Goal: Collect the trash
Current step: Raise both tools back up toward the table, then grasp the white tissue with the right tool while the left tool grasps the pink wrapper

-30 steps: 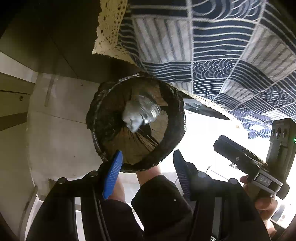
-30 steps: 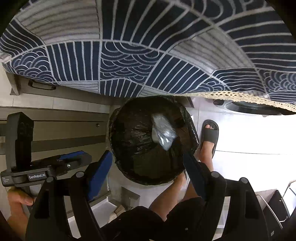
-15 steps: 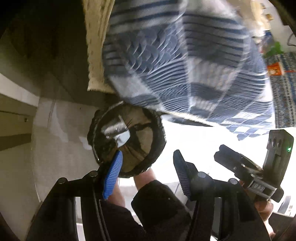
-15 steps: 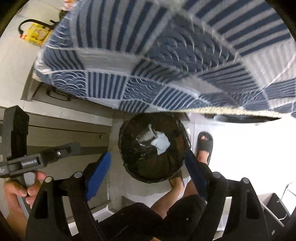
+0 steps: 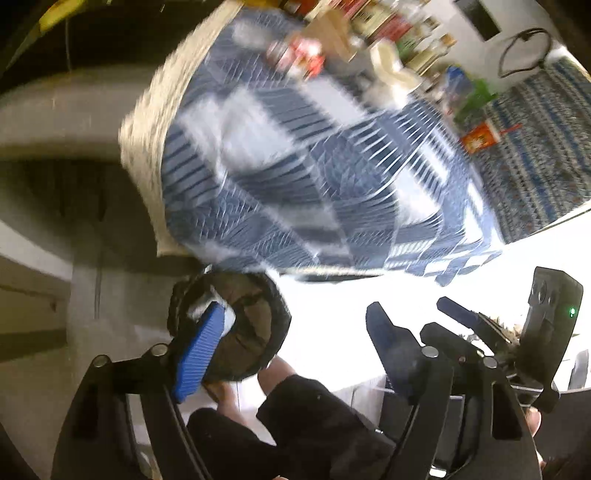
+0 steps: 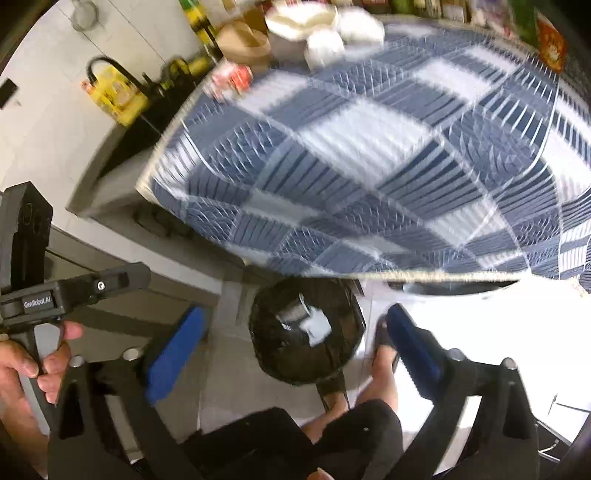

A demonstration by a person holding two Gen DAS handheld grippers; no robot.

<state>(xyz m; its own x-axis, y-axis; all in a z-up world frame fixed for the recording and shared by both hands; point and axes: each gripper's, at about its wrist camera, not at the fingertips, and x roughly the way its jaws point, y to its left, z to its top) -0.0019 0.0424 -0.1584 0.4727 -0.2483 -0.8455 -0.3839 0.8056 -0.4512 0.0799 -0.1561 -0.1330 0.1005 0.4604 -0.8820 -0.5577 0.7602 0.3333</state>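
A round bin lined with a black bag (image 6: pixel 306 328) stands on the floor under the table edge, with pale crumpled trash (image 6: pixel 310 323) lying inside it. From the left wrist view the same bin (image 5: pixel 255 325) shows behind my left finger. My left gripper (image 5: pixel 295 332) hangs well above the bin, its jaws opening with nothing between them. My right gripper (image 6: pixel 295 332) is also high over the bin, jaws opening wide and empty. Each gripper shows in the other's view: the right one (image 5: pixel 491 332) and the left one (image 6: pixel 74 288), held in a hand.
A table under a blue and white patterned cloth (image 6: pixel 388 147) overhangs the bin. At its far side stand white bowls (image 6: pixel 325 29), packets and a small red item (image 6: pixel 232 77). A person's sandalled foot (image 6: pixel 384 350) and dark shorts (image 6: pixel 295 443) are beside the bin. Grey cabinets (image 6: pixel 129 236) lie to the left.
Both grippers have risen away from the bin, which now looks smaller. Both pairs of jaws have spread wider. The tabletop and the items on it have come into view.
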